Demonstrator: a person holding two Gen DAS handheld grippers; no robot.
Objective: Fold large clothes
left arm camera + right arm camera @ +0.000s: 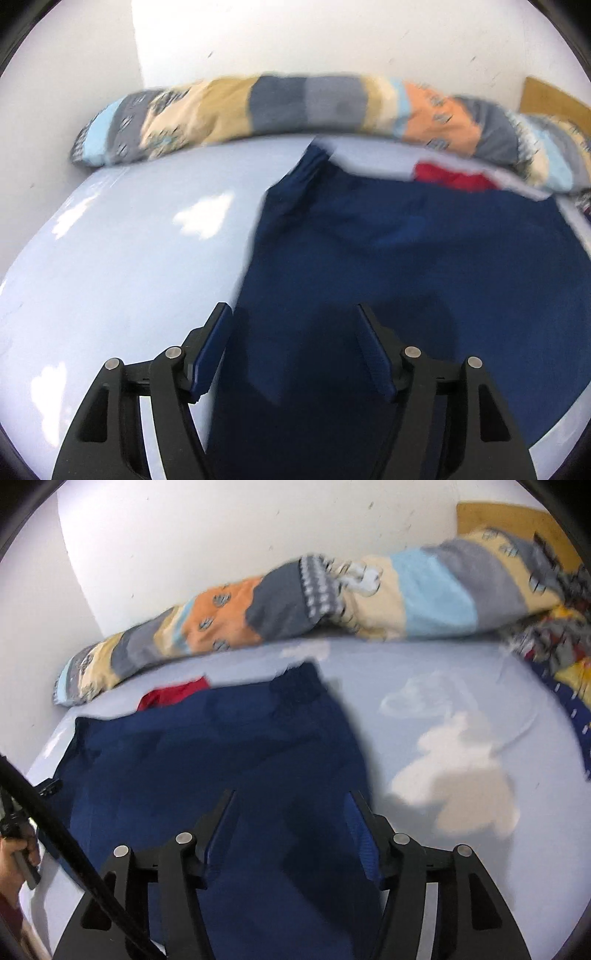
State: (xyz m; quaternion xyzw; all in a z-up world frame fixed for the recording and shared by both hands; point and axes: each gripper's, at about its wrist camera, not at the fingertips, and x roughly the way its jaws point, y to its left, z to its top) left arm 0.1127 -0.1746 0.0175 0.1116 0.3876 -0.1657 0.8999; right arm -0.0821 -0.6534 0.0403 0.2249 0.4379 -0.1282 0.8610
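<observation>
A large navy garment (406,240) lies spread flat on the pale blue bed sheet (129,258), with one narrow end reaching toward the back. My left gripper (293,310) hovers over the garment's left edge. It is open, its left finger over the sheet and its right finger over the cloth. In the right wrist view the same navy garment (203,746) fills the lower left. My right gripper (293,794) stands open over its right edge, with nothing pinched between the pads. Both views are blurred.
A rolled patchwork quilt (277,107) (406,598) lies along the white wall at the back. A red cloth (454,177) (173,696) peeks out behind the garment. A wooden headboard (509,520) stands at the right. A person's hand (14,853) and a black cable (74,842) cross the left.
</observation>
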